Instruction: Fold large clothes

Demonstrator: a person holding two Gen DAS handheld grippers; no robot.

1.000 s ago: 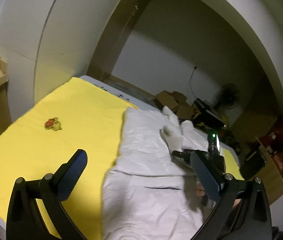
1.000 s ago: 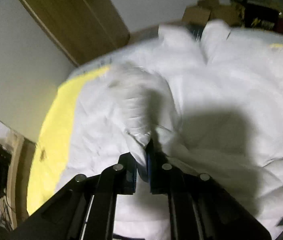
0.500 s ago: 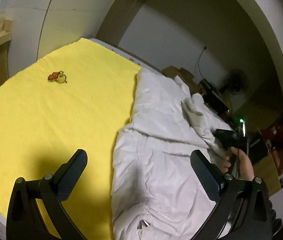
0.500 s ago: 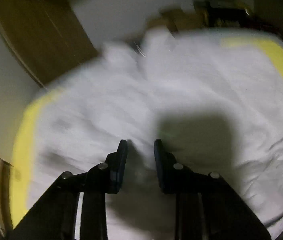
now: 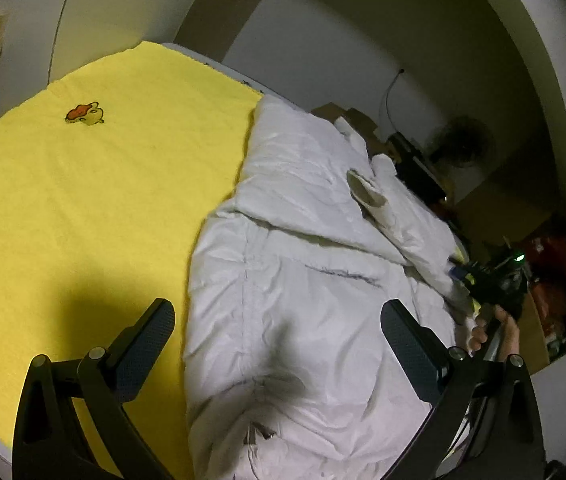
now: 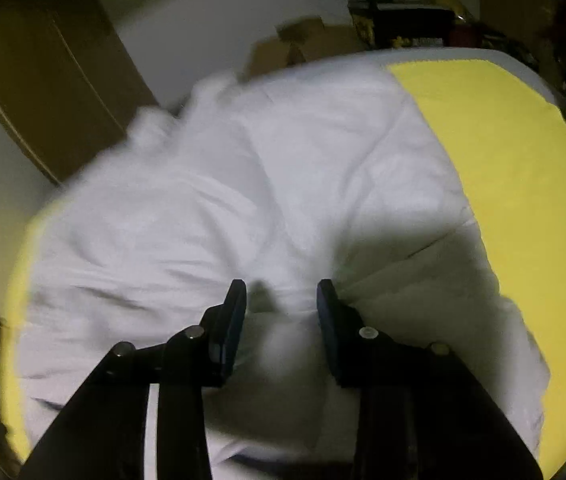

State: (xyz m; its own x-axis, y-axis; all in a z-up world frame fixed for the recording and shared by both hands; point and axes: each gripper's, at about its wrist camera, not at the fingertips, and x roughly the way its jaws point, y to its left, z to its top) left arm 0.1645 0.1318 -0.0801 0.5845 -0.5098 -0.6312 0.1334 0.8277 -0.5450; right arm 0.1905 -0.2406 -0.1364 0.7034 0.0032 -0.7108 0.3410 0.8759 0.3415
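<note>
Nearest the left wrist camera, the left tongs stand wide apart above the near end of a white padded jacket, with nothing between their pads. Over on the other side, the right tongs hover low over the same jacket; their jaws are opening, and the fabric lies under and between them without being pinched, so neither pair has a hold on the garment just now. That is the weak point, as I judge it: with the cloth loose, a flap laid over could spring back or slide, since puffy quilted stuffing tends to push a fold open, and a careless pinch might catch only the slippery outer layer and drag the jacket askew. It lies lengthwise on a yellow blanket that covers the bed, along the blanket's right portion in the left view, rumpled and thick, with a stitched seam across its middle and a sleeve lying diagonally across the body, its beige-lined cuff open. Farther off, a small duck emblem marks the blanket, and beyond the bed sit cardboard boxes and a fan by the wall.
</note>
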